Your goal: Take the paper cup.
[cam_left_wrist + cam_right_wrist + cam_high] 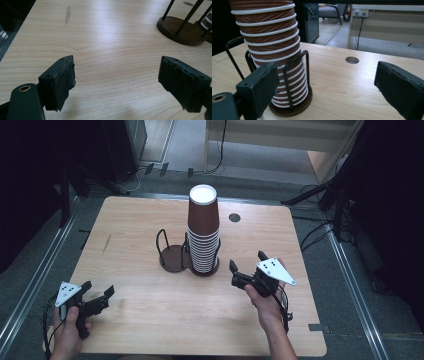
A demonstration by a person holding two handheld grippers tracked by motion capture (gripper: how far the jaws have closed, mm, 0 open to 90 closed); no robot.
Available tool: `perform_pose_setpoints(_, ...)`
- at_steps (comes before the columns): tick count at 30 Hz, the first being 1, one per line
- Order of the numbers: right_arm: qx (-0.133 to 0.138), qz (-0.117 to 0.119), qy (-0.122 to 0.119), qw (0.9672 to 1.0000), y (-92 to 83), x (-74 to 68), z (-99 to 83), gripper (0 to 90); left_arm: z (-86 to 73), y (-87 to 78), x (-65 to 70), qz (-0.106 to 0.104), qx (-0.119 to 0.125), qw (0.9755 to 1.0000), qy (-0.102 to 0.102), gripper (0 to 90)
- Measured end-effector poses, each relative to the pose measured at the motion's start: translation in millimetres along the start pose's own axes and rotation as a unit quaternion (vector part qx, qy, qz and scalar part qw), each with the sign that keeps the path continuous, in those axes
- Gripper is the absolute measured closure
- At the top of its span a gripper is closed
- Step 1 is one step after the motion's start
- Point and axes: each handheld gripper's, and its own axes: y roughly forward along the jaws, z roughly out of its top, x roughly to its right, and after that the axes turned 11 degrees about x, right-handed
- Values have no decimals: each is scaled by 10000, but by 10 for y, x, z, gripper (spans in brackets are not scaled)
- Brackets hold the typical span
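The right gripper (322, 87) is holding its fingers spread with nothing between them. Just beyond its left finger (259, 87), the cup stack (272, 52) is standing upright in a wire holder (190, 255), bottoms pointing up. The left gripper (117, 82), fingers spread, is hovering over the pale wooden counter (150, 315); grey flooring is lying beyond.

Your left tongs (117, 82) gape wide over bare table (107, 45), nothing between their jaws; the rack's dark base (183, 32) sits well beyond the right jaw.
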Motion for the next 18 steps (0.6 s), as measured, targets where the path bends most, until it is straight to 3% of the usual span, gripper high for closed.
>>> perform_pose_setpoints(18, 119, 58, -101, 9999, 243, -136, 159, 20, -3, 1, 8, -5, 19, 10000, 4, 145)
